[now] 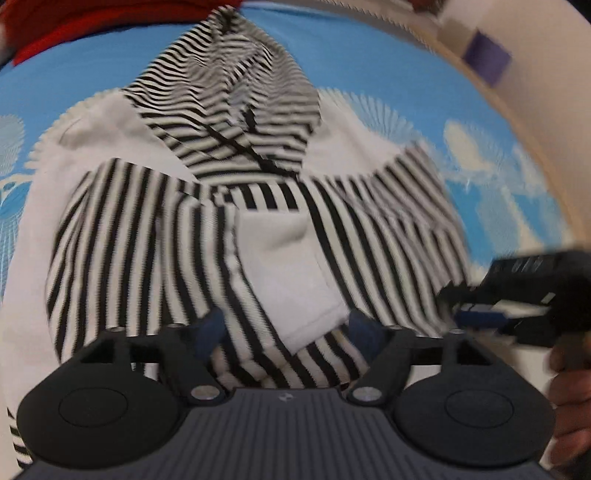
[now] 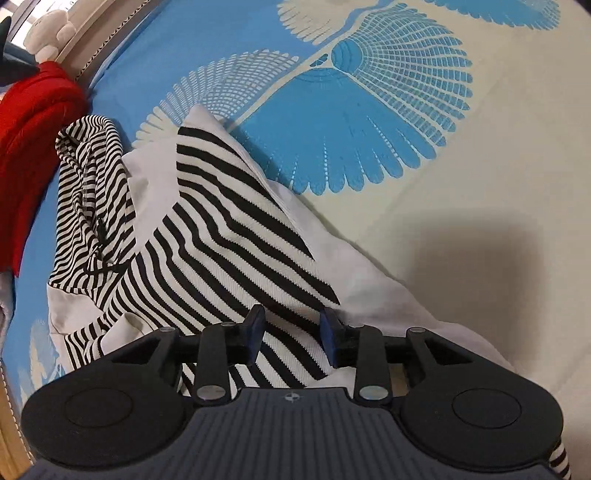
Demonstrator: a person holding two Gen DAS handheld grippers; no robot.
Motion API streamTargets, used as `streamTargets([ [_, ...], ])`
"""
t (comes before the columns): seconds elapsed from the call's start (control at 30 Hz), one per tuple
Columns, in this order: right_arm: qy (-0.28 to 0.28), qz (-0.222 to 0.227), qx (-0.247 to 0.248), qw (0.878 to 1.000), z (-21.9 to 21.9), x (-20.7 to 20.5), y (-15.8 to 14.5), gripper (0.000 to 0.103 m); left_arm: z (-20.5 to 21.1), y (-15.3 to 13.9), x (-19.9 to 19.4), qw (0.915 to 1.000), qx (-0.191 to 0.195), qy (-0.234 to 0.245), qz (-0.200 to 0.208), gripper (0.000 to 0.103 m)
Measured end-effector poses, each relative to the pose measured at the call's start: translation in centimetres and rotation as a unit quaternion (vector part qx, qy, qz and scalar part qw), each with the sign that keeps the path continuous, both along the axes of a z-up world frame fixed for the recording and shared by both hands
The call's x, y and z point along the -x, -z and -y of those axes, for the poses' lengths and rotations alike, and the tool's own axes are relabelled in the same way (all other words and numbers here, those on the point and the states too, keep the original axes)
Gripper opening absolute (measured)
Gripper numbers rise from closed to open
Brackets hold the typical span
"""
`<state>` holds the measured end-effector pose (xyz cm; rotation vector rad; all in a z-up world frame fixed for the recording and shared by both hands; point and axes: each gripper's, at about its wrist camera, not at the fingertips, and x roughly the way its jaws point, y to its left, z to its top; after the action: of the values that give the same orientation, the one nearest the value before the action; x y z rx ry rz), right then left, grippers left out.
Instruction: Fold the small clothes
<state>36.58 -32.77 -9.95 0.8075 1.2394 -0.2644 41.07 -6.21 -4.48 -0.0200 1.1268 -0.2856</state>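
A small black-and-white striped hooded top [image 1: 147,236] lies on a blue and cream patterned sheet [image 1: 369,55], hood [image 1: 236,96] at the far end, both sleeves folded in over the body, a white cuff [image 1: 284,266] on top. My left gripper [image 1: 286,328] is open just above the top's near end, nothing between its fingers. My right gripper [image 2: 291,332] is open over the striped sleeve [image 2: 221,240] near its lower edge. The right gripper also shows in the left wrist view [image 1: 476,314] at the right of the top. The left view is blurred by motion.
A red garment [image 2: 33,140] lies beside the hood, with a white plush toy [image 2: 51,31] behind it at the bed's edge [image 2: 96,37]. The cream part of the sheet [image 2: 480,221] stretches to the right of the top.
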Motion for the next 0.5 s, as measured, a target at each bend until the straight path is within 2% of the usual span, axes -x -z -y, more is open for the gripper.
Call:
streamTargets([
  [0.07,-0.006,-0.005,0.007,1.0,-0.5,-0.2,0.0,0.034,1.4,1.3,0.4,0.9976,-0.066,0.02,0.008,0.079],
  [0.1,-0.006,-0.006,0.008,1.0,0.0,-0.2,-0.3,0.034,1.5,1.7,0.8,0.9953,-0.091,0.029,0.019,0.074],
  [0.13,-0.006,-0.007,0.011,1.0,-0.1,-0.2,-0.3,0.034,1.5,1.6,1.2,0.9942,-0.096,0.031,0.036,0.068],
  [0.17,-0.006,-0.008,0.013,1.0,-0.2,-0.2,-0.2,0.035,0.9,1.1,1.4,0.9944,-0.093,0.022,0.045,0.036],
  [0.2,-0.006,-0.009,0.016,1.0,-0.6,-0.6,-0.2,0.035,0.2,0.4,1.4,0.9949,-0.091,0.003,0.044,0.023],
  [0.27,-0.01,-0.01,0.021,1.0,-0.6,-0.8,-0.3,0.035,-2.6,-2.1,1.7,0.9935,-0.069,-0.078,0.046,0.022],
  [0.3,-0.01,-0.01,0.021,1.0,-0.6,-0.8,-0.3,0.035,-4.7,-3.4,2.0,0.9879,-0.055,-0.139,0.042,0.022],
  [0.33,-0.009,-0.011,0.021,1.0,-0.5,-0.8,-0.3,0.035,-6.9,-4.4,2.5,0.979,-0.042,-0.196,0.036,0.022],
  [0.4,-0.003,-0.011,0.018,1.0,-0.3,-0.7,-0.3,0.034,-11.3,-5.8,3.8,0.9526,-0.033,-0.301,0.03,0.024],
  [0.43,0.001,-0.011,0.016,1.0,-0.1,-0.6,-0.3,0.034,-13.3,-6.0,4.1,0.9391,-0.045,-0.34,0.022,0.03],
  [0.47,0.003,-0.011,0.014,1.0,0.0,-0.6,-0.2,0.034,-15.0,-5.9,4.2,0.9277,-0.052,-0.37,0.004,0.045],
  [0.5,0.005,-0.01,0.014,1.0,0.0,-0.5,-0.2,0.034,-16.6,-5.7,4.2,0.9182,-0.039,-0.394,-0.016,0.051],
])
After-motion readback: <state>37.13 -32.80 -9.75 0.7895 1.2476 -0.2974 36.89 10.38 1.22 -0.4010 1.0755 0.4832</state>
